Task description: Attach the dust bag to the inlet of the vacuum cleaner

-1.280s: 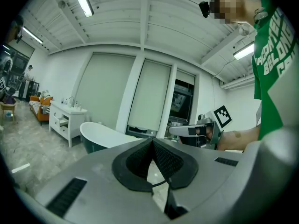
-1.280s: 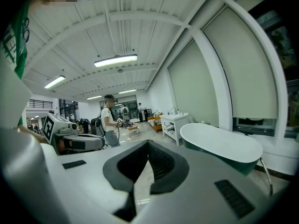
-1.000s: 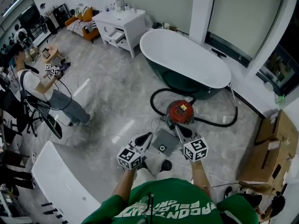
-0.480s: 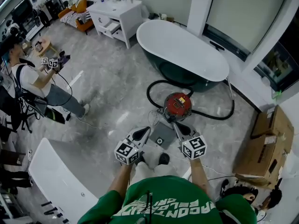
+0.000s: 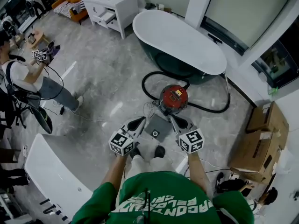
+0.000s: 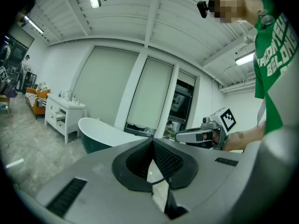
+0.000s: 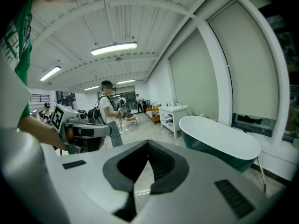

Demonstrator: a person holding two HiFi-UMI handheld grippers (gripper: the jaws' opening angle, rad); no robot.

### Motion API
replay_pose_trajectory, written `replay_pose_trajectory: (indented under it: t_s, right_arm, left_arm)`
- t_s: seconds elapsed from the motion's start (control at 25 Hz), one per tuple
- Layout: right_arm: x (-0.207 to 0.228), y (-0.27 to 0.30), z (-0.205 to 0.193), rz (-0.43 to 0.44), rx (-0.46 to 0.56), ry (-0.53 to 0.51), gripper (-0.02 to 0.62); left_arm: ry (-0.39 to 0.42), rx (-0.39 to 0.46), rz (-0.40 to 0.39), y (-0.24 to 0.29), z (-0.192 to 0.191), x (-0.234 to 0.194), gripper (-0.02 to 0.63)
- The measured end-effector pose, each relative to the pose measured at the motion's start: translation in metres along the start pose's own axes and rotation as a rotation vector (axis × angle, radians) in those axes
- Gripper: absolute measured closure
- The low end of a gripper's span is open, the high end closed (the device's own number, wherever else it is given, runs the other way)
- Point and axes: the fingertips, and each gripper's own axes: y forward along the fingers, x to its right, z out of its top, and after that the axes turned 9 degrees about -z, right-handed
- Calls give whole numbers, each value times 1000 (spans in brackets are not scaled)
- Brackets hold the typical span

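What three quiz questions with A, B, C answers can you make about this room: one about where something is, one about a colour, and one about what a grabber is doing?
1. Where does the dust bag lie?
A. in the bathtub
B. on the floor beside the vacuum cleaner
C. on the white cabinet

2. What colour is the vacuum cleaner's top?
A. blue
B. yellow
C. red

3. How are the right gripper's jaws?
A. shut, holding nothing
B. wide open
C. clamped on the hose

Answers: 1 B, since the head view shows the flat grey bag on the floor right by the vacuum cleaner. 2 C, since its round top is red. 3 A, since the right gripper view shows the jaw tips together with nothing between them.
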Motion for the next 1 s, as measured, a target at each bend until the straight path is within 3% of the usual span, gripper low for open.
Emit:
replay_pose_trajectory:
  t_s: [1.0]
  right_arm:
    - [35, 74, 52, -56, 77, -36, 586]
  left_arm:
    - [118, -25, -127, 64, 42, -71, 603]
